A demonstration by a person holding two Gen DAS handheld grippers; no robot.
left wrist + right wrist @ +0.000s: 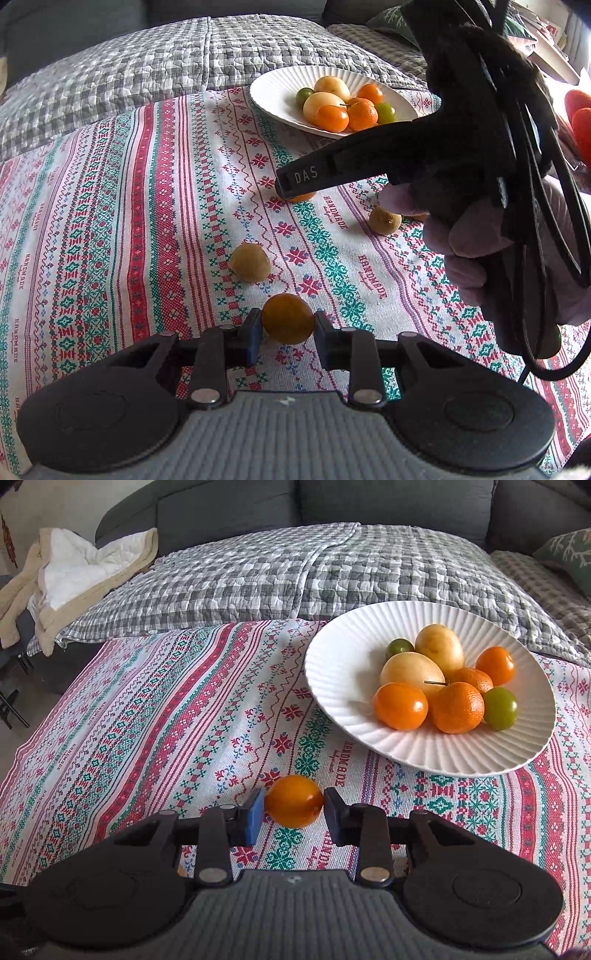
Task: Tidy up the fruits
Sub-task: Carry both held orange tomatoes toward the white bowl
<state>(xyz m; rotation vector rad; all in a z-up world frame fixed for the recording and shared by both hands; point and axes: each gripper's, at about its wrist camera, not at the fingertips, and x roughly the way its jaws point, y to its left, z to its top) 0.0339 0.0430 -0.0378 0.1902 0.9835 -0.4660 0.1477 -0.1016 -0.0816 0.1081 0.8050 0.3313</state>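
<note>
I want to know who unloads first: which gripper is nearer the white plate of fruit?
Right. The right gripper, with an orange fruit between its fingers, sits just short of the white plate. The left gripper is farther back, with loose fruit between.

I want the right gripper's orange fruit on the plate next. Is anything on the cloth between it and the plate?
Nothing visible. From the right wrist view, only bare patterned tablecloth lies between the orange fruit at the right gripper and the white plate's near rim.

Seven fruits are heaped on white plate (332, 657): two yellow, three orange, two green. Orange fruit (294, 806) is flanked by pads. Tan fruit (250, 262) is seen at 11 o'clock of dull-orange fruit (287, 324).
</note>
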